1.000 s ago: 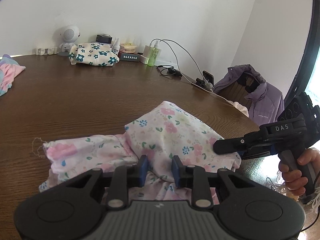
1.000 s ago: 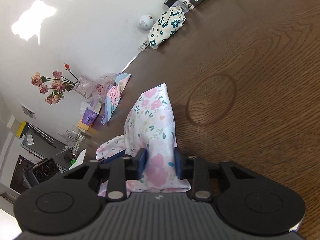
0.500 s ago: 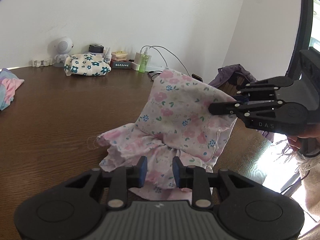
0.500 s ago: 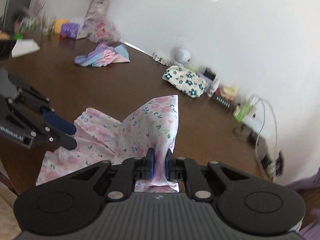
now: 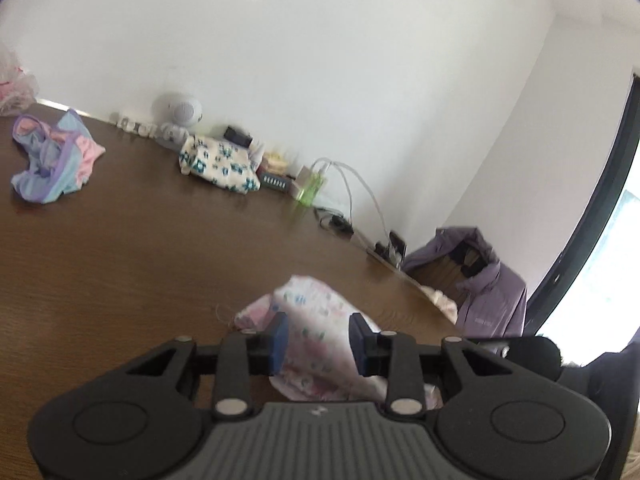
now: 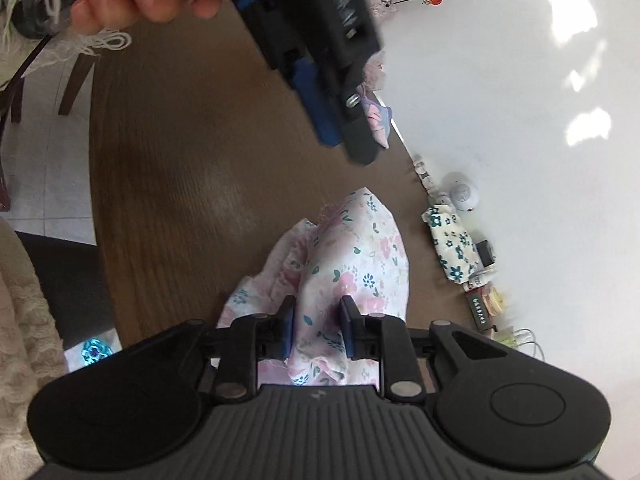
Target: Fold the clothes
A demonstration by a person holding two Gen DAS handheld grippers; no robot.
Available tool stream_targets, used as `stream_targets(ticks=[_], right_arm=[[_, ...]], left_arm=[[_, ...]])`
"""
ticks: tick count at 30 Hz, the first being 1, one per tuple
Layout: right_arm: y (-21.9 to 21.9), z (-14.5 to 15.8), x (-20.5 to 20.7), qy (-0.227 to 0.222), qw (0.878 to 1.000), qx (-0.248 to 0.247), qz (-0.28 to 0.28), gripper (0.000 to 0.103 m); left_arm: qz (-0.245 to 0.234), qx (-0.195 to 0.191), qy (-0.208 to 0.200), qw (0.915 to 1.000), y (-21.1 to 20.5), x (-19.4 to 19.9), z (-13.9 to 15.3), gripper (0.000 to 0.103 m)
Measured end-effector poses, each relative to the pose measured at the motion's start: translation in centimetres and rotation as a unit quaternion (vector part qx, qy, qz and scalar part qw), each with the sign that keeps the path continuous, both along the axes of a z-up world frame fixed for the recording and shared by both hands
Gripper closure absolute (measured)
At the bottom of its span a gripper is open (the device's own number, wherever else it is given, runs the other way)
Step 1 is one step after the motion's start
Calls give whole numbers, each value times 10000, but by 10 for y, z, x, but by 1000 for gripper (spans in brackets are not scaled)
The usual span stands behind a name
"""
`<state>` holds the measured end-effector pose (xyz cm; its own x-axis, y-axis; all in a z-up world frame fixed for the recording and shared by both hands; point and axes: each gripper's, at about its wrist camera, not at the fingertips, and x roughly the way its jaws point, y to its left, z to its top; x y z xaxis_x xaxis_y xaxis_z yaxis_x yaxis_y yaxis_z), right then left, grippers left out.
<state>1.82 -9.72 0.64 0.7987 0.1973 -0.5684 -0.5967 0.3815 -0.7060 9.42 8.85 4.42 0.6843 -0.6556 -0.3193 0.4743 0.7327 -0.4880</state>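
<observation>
Since the earlier frames both of my grippers have swung round and their jaws have just been opening. I see the floral garment (image 6: 360, 264) bunched on the wooden table (image 6: 168, 184), its cloth between the right gripper (image 6: 316, 332) pads; whether they press I cannot tell. Cloth also lies between the left gripper (image 5: 318, 338) jaws, which stand apart.

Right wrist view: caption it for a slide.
Pink floral garment bunched between the right gripper jaws above a brown table.
</observation>
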Motion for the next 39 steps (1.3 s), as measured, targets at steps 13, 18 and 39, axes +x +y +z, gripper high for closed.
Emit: stream_targets(ticks=[13, 18, 39], right_arm=[[-41, 28, 2, 1225, 9685, 2125, -437, 68], [-101, 53, 10, 1372, 9119, 3697, -1141, 65], [-194, 5, 55, 2775, 7068, 5886, -2775, 34]], left_arm=[[-437, 1108, 234, 9926, -82, 64, -9, 79], [-485, 1152, 297, 9917, -82, 65, -24, 79], [-943, 928, 1028, 9859, -69, 131, -20, 33]])
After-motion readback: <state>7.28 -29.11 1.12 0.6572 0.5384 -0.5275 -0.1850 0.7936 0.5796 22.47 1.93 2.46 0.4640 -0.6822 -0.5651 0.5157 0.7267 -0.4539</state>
